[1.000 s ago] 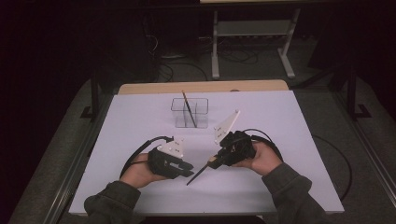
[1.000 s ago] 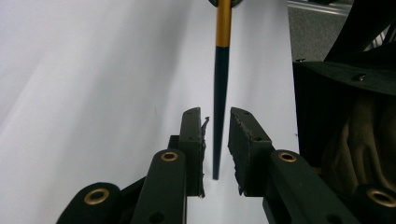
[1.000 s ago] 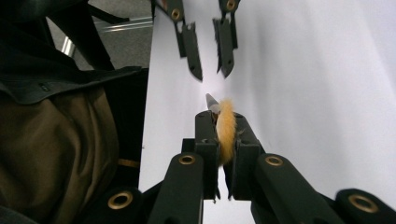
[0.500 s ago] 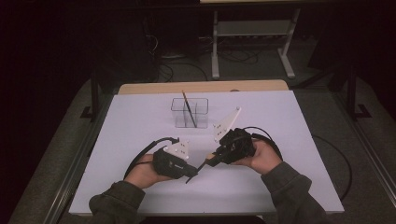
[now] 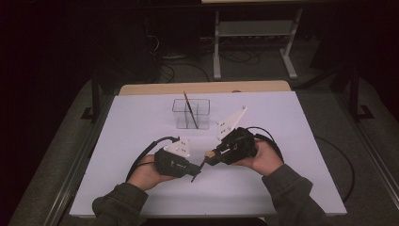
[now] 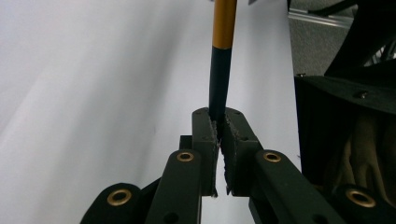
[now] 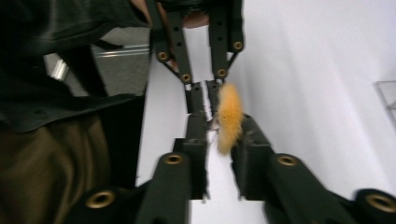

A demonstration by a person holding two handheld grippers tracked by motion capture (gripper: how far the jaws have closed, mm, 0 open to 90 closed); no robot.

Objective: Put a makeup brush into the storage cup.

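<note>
The left gripper (image 6: 218, 140) is clamped on the paintbrush (image 6: 219, 70) low over the table (image 5: 282, 122), the right gripper (image 7: 219, 154) has just been opening around its orange tip, so next it probably goes into the clear holder (image 5: 190, 114).

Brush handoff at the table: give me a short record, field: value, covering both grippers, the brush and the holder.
scene: white table, person holding a gripper in each hand
left gripper: shut on the dark handle of the slim brush with gold ferrule
right gripper: jaws have just been opening; the brush's orange bristle tuft sits between them, pads apart
brush pose: spans between the two grippers, off the table
clear plastic holder: upright behind the grippers, another thin dark brush leaning inside it
</note>
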